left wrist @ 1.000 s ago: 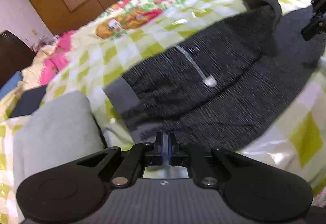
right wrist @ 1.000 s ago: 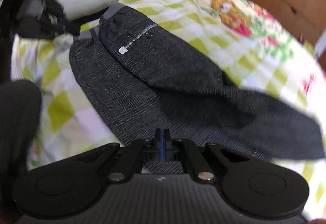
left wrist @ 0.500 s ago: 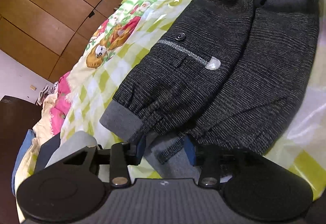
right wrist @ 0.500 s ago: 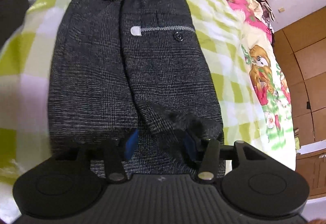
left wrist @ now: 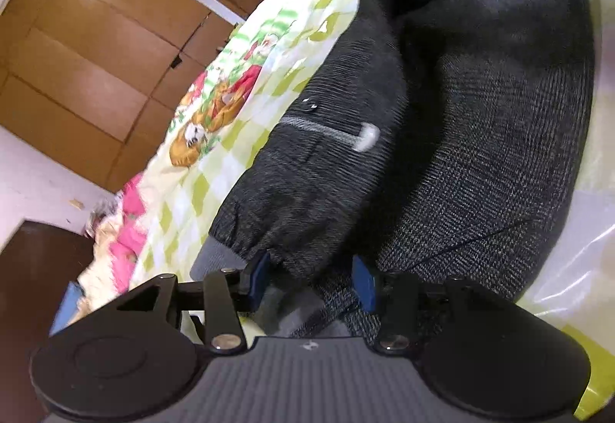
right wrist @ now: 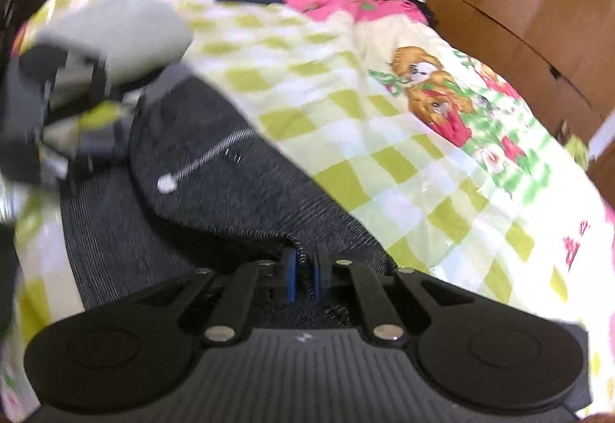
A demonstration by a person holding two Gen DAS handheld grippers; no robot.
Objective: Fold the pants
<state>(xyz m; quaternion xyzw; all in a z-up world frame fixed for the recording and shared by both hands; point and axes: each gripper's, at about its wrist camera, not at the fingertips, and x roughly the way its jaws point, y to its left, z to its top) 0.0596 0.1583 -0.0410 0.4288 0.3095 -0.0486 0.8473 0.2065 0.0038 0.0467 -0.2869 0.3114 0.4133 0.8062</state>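
A bed (right wrist: 442,169) under a green-and-white checked cover with cartoon bears fills most of both views, with brown wooden wardrobe doors (left wrist: 96,50) across the upper left of the left wrist frame. The dark grey pants (left wrist: 480,138) lie on the bed, filling the centre and right of the left wrist frame and the lower left of the right wrist frame, one leg laid alongside the other. A zipped pocket with a pale pull tab (left wrist: 369,136) sits mid-frame. A pale grey cushion (right wrist: 127,31) lies at the upper left of the right wrist frame. The left gripper (left wrist: 311,279), at bottom centre, has just been opening, and its blue fingers (left wrist: 255,275) stand apart astride the cuffed hem without pressing it. The right gripper (right wrist: 303,271) has just been closing, and its fingers (right wrist: 290,275) pinch a fold of the pants' edge.
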